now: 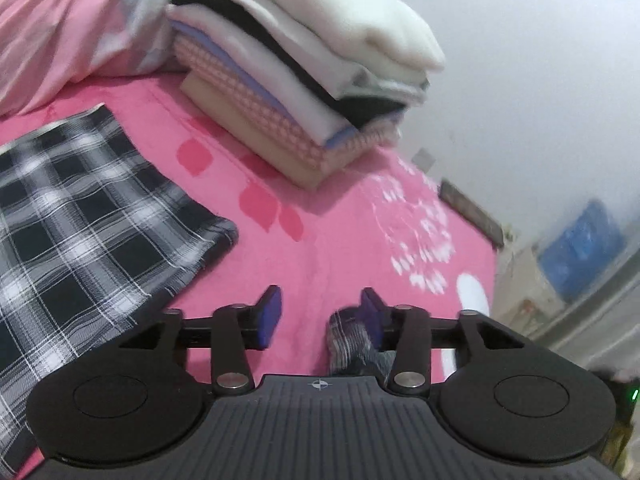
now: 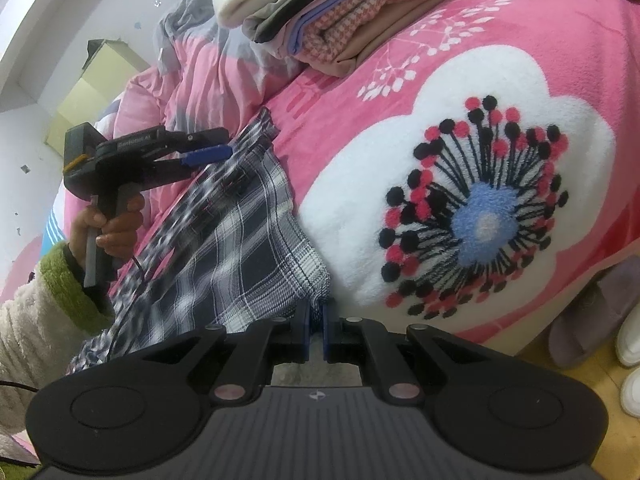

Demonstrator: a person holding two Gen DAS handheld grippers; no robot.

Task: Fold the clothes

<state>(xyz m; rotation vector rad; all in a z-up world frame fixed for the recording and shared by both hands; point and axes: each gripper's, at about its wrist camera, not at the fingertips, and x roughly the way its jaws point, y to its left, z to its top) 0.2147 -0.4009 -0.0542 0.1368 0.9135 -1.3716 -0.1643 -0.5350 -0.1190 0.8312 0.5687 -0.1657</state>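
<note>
A black-and-white plaid garment (image 1: 80, 220) lies spread on the pink blanket (image 1: 340, 216) at the left of the left wrist view. My left gripper (image 1: 320, 316) stands open above the blanket, and a small bunch of plaid cloth (image 1: 352, 340) sits against its right finger without being pinched. In the right wrist view my right gripper (image 2: 316, 320) is shut on the near corner of the plaid garment (image 2: 240, 240) at the bed's edge. The left gripper (image 2: 224, 144), held by a hand, hovers over the garment's far end.
A stack of folded clothes (image 1: 304, 76) (image 2: 320, 12) stands on the blanket beyond the garment. A rumpled pink quilt (image 2: 200, 76) lies to its left. The blanket has a big white flower patch (image 2: 480, 200). Slippers and white shoes (image 2: 632, 344) sit on the floor at the right.
</note>
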